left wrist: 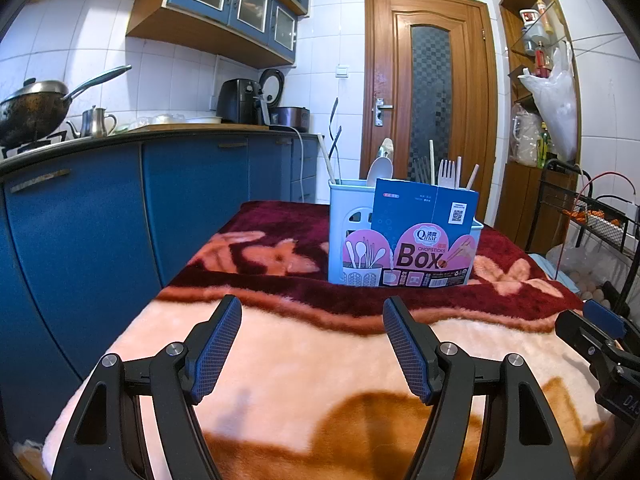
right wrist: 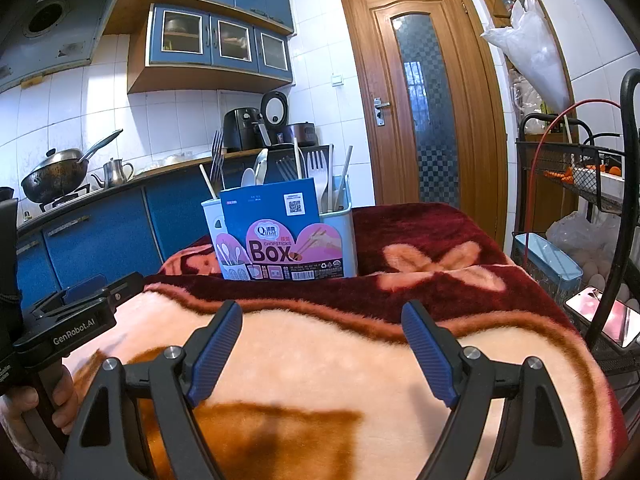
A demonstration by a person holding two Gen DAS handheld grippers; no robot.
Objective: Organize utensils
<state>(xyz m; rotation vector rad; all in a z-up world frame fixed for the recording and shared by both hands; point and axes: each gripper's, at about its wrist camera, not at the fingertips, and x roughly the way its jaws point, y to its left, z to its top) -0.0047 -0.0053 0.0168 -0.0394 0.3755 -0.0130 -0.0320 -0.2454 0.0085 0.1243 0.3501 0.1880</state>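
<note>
Risk at this stage centres on the utensil holder (left wrist: 400,240), which stands upright on the far, dark-red part of the blanket (left wrist: 320,360), well apart from both sets of tongs. The holder is tall, its cardboard sleeve (left wrist: 424,232) is still fitted, and it rests on soft pile; a sideways push from either tool would probably tip it. The forks (right wrist: 316,168), spoons (right wrist: 256,172) and chopsticks (right wrist: 208,184) stand loose and crowded, so pulling one may drag or flip its neighbours.

Left tongs (left wrist: 312,344): fingers apart, nothing held. Right tongs (right wrist: 322,348): fingers apart, nothing held. Both hover low over the pale near part of the blanket.

The blanket covers the desk completely; its plush surface gives uneven support. The room is a kitchen: blue cabinets (left wrist: 120,208), a wok (left wrist: 32,108) on the stove, a wooden door (left wrist: 428,100), and a wire rack (right wrist: 580,184) close to the right edge, which limits swing on that side.
</note>
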